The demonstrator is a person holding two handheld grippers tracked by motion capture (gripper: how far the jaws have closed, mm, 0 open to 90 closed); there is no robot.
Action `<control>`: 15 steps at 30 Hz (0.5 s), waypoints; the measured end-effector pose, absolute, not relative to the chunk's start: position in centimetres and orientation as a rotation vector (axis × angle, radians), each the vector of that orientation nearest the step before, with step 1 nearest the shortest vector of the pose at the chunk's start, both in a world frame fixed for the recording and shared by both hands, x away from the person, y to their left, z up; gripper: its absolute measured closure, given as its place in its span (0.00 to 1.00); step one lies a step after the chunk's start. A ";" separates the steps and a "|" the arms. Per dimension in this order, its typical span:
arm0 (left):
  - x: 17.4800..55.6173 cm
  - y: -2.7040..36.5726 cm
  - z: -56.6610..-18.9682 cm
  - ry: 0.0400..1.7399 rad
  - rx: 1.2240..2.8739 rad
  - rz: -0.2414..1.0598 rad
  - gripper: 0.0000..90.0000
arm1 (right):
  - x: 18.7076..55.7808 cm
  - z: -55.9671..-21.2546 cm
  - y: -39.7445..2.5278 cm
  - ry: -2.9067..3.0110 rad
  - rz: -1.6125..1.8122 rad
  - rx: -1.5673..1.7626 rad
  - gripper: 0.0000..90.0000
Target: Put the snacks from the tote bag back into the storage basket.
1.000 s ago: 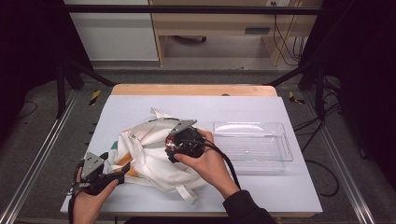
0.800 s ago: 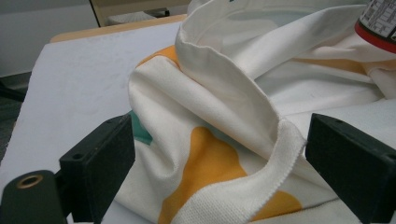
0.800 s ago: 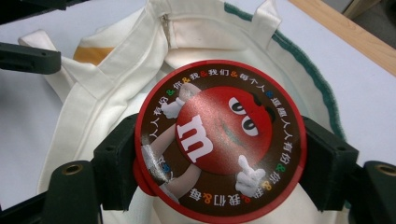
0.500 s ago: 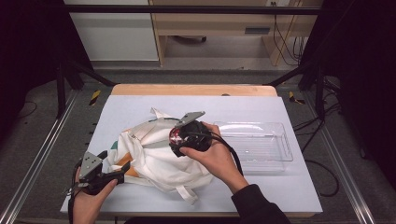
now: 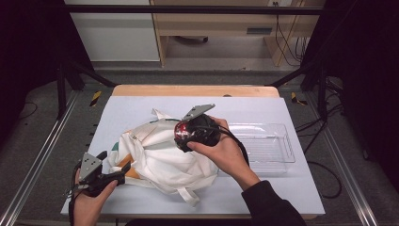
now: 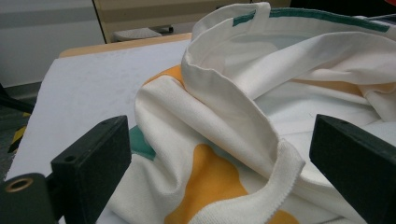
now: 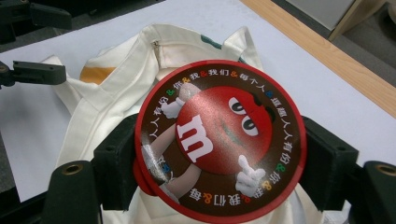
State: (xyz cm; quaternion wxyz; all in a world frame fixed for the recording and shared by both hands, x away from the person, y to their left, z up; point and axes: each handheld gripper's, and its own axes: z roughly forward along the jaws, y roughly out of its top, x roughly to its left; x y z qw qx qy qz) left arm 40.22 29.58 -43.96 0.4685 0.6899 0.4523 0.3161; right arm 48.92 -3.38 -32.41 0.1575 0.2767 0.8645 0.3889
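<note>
White table (image 5: 141,108) carries everything, with a clear plastic tray (image 5: 275,146) waiting empty at the right. Cloth tote bag (image 5: 162,157) lies crumpled mid-table; left gripper (image 5: 115,173) sits at its edge, jaws wide, gripping nothing, likely ready to hold the mouth open. Right gripper (image 5: 181,136), above the bag, clamps the round red candy tin (image 7: 219,140) by its sides.

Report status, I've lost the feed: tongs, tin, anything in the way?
Right tongs shut on red tin, above bag. Left tongs open at bag edge. Clear tray off to the right.
</note>
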 end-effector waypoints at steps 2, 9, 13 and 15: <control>40.3 29.6 -44.0 1.110 1.695 0.776 0.06 | 49.1 -32.4 -3.6 2.480 1.119 0.789 0.29; 40.3 29.3 -44.0 1.094 1.703 0.785 0.06 | 49.6 -32.1 -4.4 2.507 1.150 0.735 0.29; 40.3 29.3 -43.9 1.094 1.699 0.799 0.06 | 49.9 -32.1 -5.1 2.532 1.146 0.717 0.29; 40.4 29.2 -43.9 1.089 1.702 0.803 0.06 | 50.0 -31.9 -5.4 2.533 1.141 0.707 0.29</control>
